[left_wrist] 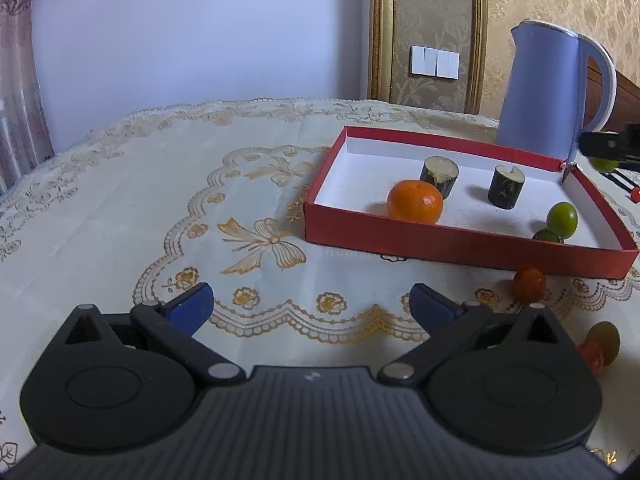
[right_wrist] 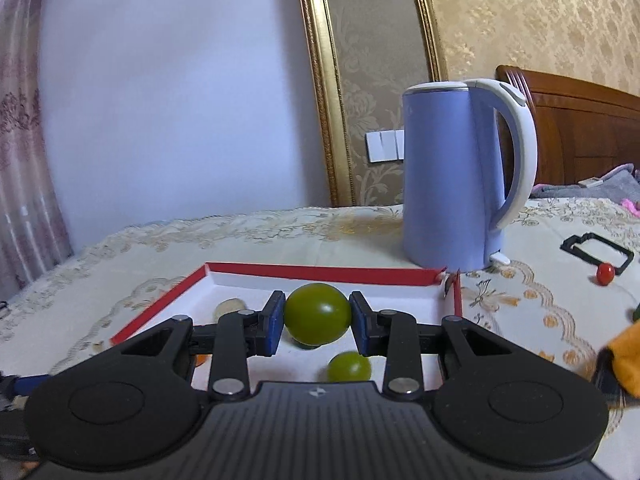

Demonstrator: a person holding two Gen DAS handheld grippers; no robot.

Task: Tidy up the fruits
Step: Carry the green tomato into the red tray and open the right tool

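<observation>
A red box with a white floor (left_wrist: 460, 242) sits on the tablecloth, right of centre in the left wrist view. Inside it lie an orange tangerine (left_wrist: 415, 201), two dark green cut chunks (left_wrist: 439, 175) (left_wrist: 506, 187) and two small green fruits (left_wrist: 562, 220). My left gripper (left_wrist: 312, 308) stands wide open over bare cloth, short of the box, with nothing between its blue pads. My right gripper (right_wrist: 318, 316) is shut on a round green fruit (right_wrist: 318, 314), held just above the box (right_wrist: 320, 271). Another green fruit (right_wrist: 349, 366) lies on the box floor below.
A blue kettle (right_wrist: 452, 176) stands right behind the box. Outside the box's near wall lie a small orange fruit (left_wrist: 529, 285) and a green and red fruit (left_wrist: 602, 344). A black frame (right_wrist: 598, 252) and a red ball (right_wrist: 605, 273) lie to the right.
</observation>
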